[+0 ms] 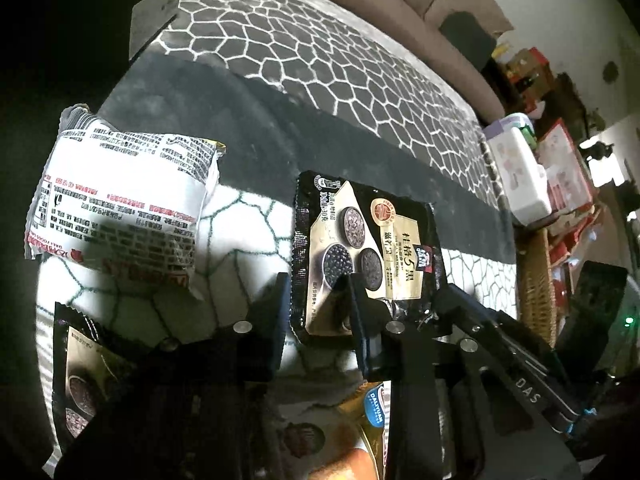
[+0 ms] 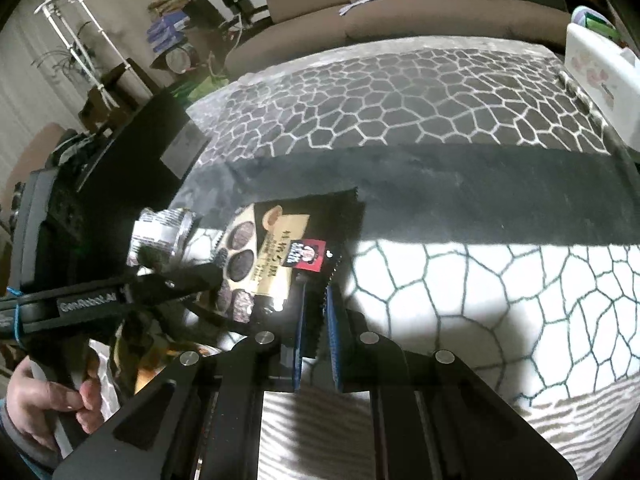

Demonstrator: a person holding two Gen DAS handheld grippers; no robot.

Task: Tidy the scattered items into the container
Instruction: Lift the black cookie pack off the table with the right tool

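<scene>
Landmark: the black oat sachet [image 1: 366, 252], lying flat on the patterned cloth [image 1: 320, 60].
Right gripper [image 2: 316, 320]: jaws pressed together on the sachet's serrated corner [image 2: 320, 280], which is pinched between the blue pads.
Left gripper [image 1: 316, 300]: jaws part-spread at the sachet's near edge; whether it is gripped cannot be told.
Handling: judged light, thin and floppy; the glossy film is likely slippery, so the crimped seam is best pinched.
Others: a white packet [image 1: 120, 204] lies left of the sachet.
Container: a wicker basket [image 1: 536, 280] is seen right of the sachet.

Black tool [image 2: 316, 304] with blue pads, silver screws, white lettering.
</scene>
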